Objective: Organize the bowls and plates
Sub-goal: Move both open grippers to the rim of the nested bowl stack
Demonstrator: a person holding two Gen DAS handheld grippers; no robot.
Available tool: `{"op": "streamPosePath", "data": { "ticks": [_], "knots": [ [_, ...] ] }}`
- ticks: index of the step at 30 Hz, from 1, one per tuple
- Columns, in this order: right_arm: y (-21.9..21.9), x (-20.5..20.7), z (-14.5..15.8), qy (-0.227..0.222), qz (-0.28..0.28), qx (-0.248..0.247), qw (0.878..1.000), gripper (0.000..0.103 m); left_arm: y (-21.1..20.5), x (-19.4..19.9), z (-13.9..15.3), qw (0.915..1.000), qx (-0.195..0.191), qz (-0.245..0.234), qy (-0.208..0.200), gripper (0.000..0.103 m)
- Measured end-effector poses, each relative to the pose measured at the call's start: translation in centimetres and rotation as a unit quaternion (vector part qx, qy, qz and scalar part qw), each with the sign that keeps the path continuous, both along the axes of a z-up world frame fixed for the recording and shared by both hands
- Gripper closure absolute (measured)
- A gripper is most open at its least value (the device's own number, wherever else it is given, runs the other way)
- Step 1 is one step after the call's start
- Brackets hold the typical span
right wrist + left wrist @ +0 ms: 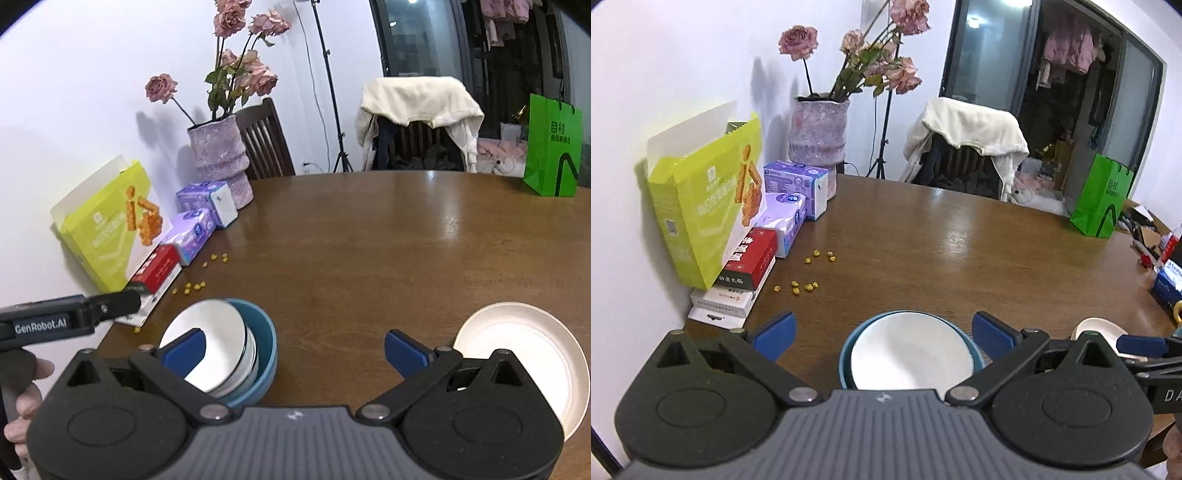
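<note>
Left gripper [882, 338] spread wide — stacked bowls [910, 352] between

The left tongs [882, 334] stand wide apart, gripping nothing. The right tongs [293, 350] match (blue pads bare), both tilted downward

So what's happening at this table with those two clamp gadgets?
A person is tidying dishes with a handheld gripper in each hand. Right now the left gripper and the right gripper are both wide open and hold nothing. A white bowl sits tilted inside a blue bowl on the wooden table, and a white plate lies apart to the right. Small yellow crumbs are scattered near some boxes by the wall.
</note>
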State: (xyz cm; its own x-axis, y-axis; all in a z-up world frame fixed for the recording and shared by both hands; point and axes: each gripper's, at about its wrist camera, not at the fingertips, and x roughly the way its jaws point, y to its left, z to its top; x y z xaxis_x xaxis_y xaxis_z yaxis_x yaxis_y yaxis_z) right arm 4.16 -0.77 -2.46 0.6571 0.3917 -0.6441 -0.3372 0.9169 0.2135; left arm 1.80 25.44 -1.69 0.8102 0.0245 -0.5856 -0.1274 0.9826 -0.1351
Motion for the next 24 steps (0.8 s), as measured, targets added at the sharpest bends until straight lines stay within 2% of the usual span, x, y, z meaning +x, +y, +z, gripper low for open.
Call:
{"op": "streamPosePath", "data": {
  "ticks": [11,24],
  "knots": [
    [-2.3,-2.3,0.5,-0.005,0.043,0.021,0.999,0.0,-2.4,-3.5,0.7,0.9996,-0.002,0.03,-0.003,0.0],
    [-1.4,-2.1,0.4,-0.002,0.031,0.024,0.999,0.0,-0.6,-2.5,0.5,0.9997,-0.02,0.013,0.004,0.0]
  ]
}}
